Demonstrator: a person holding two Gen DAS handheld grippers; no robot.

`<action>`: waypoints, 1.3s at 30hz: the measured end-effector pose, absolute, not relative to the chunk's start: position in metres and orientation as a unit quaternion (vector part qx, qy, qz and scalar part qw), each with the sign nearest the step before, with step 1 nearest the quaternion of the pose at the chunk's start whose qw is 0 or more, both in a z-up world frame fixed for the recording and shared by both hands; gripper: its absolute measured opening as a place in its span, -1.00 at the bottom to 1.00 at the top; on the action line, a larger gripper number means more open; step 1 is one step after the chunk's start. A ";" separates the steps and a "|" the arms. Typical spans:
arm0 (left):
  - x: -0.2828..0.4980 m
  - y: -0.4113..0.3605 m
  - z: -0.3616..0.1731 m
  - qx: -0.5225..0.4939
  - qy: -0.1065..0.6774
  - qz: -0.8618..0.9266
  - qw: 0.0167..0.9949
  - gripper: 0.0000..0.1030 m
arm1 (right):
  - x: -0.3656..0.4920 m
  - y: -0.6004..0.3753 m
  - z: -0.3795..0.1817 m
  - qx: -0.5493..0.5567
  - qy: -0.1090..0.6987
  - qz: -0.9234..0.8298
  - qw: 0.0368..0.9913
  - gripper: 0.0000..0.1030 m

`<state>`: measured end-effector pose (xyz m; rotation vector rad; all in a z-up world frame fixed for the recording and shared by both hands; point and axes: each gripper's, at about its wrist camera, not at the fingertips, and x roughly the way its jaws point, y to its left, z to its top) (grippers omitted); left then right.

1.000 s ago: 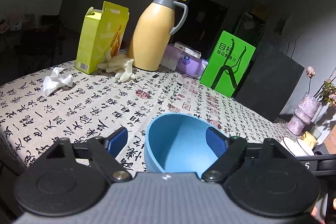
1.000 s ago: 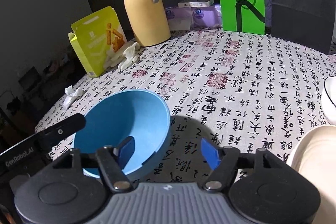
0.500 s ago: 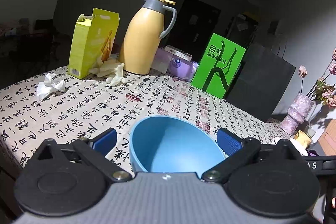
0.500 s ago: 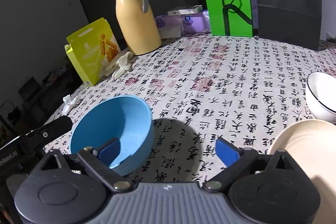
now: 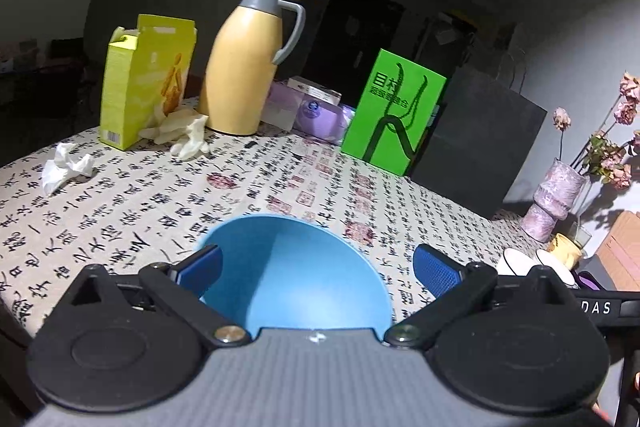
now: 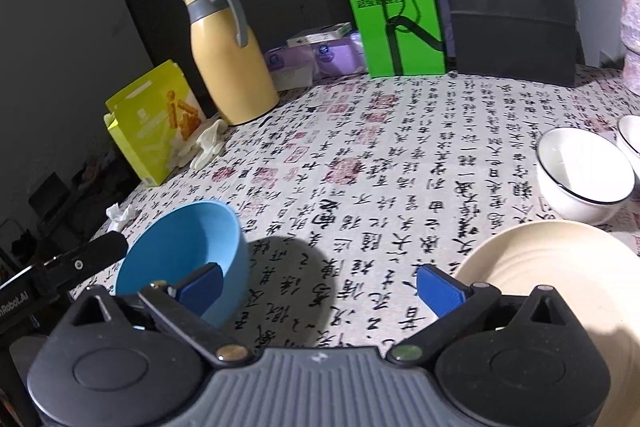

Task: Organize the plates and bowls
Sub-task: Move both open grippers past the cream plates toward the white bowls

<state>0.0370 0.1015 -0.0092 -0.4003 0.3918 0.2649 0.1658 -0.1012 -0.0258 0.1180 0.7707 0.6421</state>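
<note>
A blue bowl [image 5: 292,275] stands upright on the calligraphy tablecloth [image 5: 120,211] near the front edge. My left gripper [image 5: 318,267] is open, its blue pads on either side of the bowl and off its rim. The right gripper [image 6: 320,289] is opening. Its left pad [image 6: 200,287] shows in front of the blue bowl [image 6: 180,251], and mostly bare cloth lies between its fingers. A cream plate [image 6: 552,267] sits just right of it. Behind the plate stands a white bowl with a dark rim [image 6: 584,175], and a second white bowl [image 6: 632,135] is cut by the edge.
Along the back stand a yellow thermos jug [image 5: 248,67], a yellow-green box [image 5: 144,83], white gloves [image 5: 184,135], purple tissue packs [image 5: 316,111], a green bag [image 5: 392,115] and a black bag [image 5: 476,151]. A crumpled tissue [image 5: 64,167] lies left. A vase with flowers [image 5: 556,199] stands right.
Both grippers opened wider and drew back from the blue bowl, which stays on the table. The right gripper's left finger left the bowl's inside, and the plate and white bowls came into view.
</note>
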 end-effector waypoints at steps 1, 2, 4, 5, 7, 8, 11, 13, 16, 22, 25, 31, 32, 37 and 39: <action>0.039 0.099 -0.009 -0.197 0.194 0.128 0.952 1.00 | 0.167 -0.105 -0.026 0.059 0.369 0.306 0.876 1.00; 0.041 0.097 -0.009 -0.196 0.194 0.126 0.953 1.00 | 0.168 -0.108 -0.026 0.060 0.368 0.304 0.877 1.00; 0.045 0.092 -0.009 -0.195 0.195 0.121 0.954 1.00 | 0.170 -0.115 -0.026 0.064 0.366 0.300 0.878 1.00; 0.047 0.090 -0.008 -0.194 0.196 0.118 0.954 1.00 | 0.171 -0.119 -0.026 0.067 0.365 0.298 0.880 1.00; 0.051 0.084 -0.008 -0.193 0.198 0.110 0.955 1.00 | 0.172 -0.126 -0.027 0.071 0.364 0.293 0.881 1.00; 0.053 0.081 -0.008 -0.192 0.199 0.107 0.955 1.00 | 0.174 -0.129 -0.027 0.073 0.363 0.291 0.882 1.00; 0.061 0.073 -0.008 -0.192 0.203 0.096 0.955 1.00 | 0.177 -0.140 -0.028 0.077 0.362 0.285 0.884 1.00; 0.066 0.068 -0.008 -0.191 0.206 0.091 0.955 1.00 | 0.180 -0.148 -0.028 0.080 0.361 0.282 0.885 1.00; 0.072 0.058 -0.008 -0.188 0.207 0.085 0.956 1.00 | 0.183 -0.159 -0.029 0.086 0.360 0.277 0.887 1.00; 0.087 0.040 -0.007 -0.181 0.211 0.071 0.958 1.00 | 0.194 -0.181 -0.032 0.093 0.358 0.263 0.891 1.00; 0.095 0.032 -0.007 -0.178 0.214 0.065 0.958 1.00 | 0.200 -0.192 -0.033 0.097 0.355 0.256 0.894 1.00; 0.111 0.016 -0.006 -0.172 0.217 0.052 0.959 1.00 | 0.210 -0.213 -0.033 0.105 0.349 0.244 0.899 1.00; 0.114 0.013 -0.005 -0.171 0.218 0.050 0.960 1.00 | 0.212 -0.216 -0.033 0.106 0.348 0.242 0.899 1.00; 0.127 0.000 -0.005 -0.164 0.220 0.039 0.961 1.00 | 0.221 -0.233 -0.033 0.113 0.343 0.234 0.903 1.00; 0.134 -0.006 -0.005 -0.161 0.221 0.035 0.961 1.00 | 0.224 -0.239 -0.033 0.116 0.341 0.231 0.904 1.00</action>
